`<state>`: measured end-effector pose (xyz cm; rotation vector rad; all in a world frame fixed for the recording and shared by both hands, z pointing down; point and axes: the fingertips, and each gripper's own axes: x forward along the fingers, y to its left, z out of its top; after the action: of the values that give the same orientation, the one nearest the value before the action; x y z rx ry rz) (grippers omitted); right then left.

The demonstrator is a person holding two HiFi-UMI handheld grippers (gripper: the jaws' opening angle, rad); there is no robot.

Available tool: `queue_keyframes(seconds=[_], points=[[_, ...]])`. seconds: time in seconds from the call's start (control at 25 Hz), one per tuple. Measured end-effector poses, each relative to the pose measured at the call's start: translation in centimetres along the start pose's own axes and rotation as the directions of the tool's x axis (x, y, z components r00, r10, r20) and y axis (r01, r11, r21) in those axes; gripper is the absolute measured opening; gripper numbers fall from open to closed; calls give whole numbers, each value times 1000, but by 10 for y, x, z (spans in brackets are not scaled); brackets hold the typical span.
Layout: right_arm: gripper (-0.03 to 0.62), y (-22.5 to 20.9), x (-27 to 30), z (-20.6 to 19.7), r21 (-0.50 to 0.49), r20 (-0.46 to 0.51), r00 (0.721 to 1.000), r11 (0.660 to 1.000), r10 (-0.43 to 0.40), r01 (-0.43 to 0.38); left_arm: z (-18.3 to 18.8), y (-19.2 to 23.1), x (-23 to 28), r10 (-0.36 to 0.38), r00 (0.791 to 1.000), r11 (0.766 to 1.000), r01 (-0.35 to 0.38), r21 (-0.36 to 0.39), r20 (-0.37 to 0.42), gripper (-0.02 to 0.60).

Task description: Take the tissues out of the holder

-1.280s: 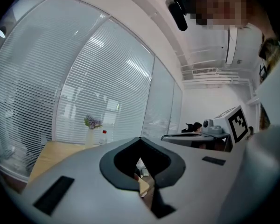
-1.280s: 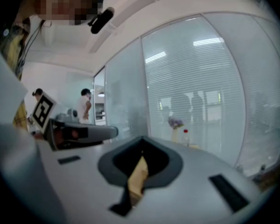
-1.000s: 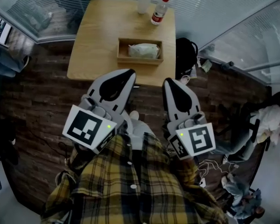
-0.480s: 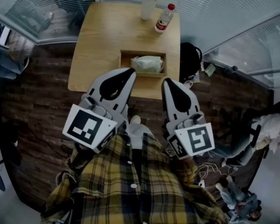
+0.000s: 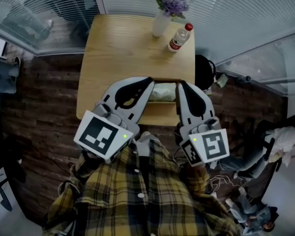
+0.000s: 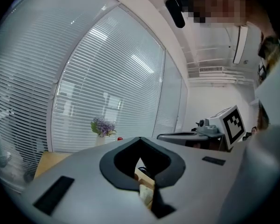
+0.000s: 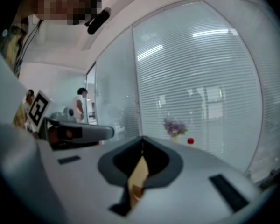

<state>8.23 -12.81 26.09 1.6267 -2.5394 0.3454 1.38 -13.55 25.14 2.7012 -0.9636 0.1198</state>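
In the head view a white tissue pack (image 5: 162, 92) lies in a low wooden holder (image 5: 161, 104) near the front edge of a wooden table (image 5: 118, 43). My two grippers hide most of the holder. The left gripper (image 5: 148, 81) reaches over the holder's left end with its jaws together and nothing in them. On the holder's right end sits the right gripper (image 5: 181, 84), also shut and empty. In the left gripper view the left gripper (image 6: 140, 139) shows closed tips. The right gripper (image 7: 142, 138) looks the same in its own view, with a sliver of wood below the tips.
A white vase of purple flowers (image 5: 163, 13) and a red-capped bottle (image 5: 179, 37) stand at the table's far right. A black bag (image 5: 205, 72) lies on the dark floor beside the table. A person (image 5: 284, 127) sits at the right. Glass walls with blinds surround the table.
The table and holder have come nearer in the head view. Both grippers, earlier over the floor short of the table, now reach over its front edge on either side of the tissue pack.
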Motion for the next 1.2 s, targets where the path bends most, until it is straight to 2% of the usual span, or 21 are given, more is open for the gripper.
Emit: queue_keyframes(seconds=[0.16, 0.48, 0.68, 0.84, 1.0, 1.2], points=[[12, -6, 22, -5, 6, -10, 1000, 1000, -24, 24, -2, 17, 11, -34, 999, 999, 34, -14, 3, 9], [12, -25, 30, -6, 1, -17, 997, 998, -70, 70, -2, 32, 23, -46, 999, 999, 46, -11, -23, 8], [12, -39, 35, -2, 21, -20, 999, 999, -43, 43, 2, 32, 41, -25, 999, 1000, 24, -11, -26, 8], [12, -49, 36, 2, 46, -26, 1000, 999, -9, 10, 5, 26, 52, -18, 1000, 999, 18, -40, -11, 9], [13, -58, 39, 3, 64, -36, 999, 998, 17, -15, 2, 29, 62, 14, 999, 999, -15, -32, -38, 9], [14, -61, 45, 1, 96, -31, 997, 993, 76, -73, 3, 28, 72, 24, 1000, 998, -24, -51, -8, 8]])
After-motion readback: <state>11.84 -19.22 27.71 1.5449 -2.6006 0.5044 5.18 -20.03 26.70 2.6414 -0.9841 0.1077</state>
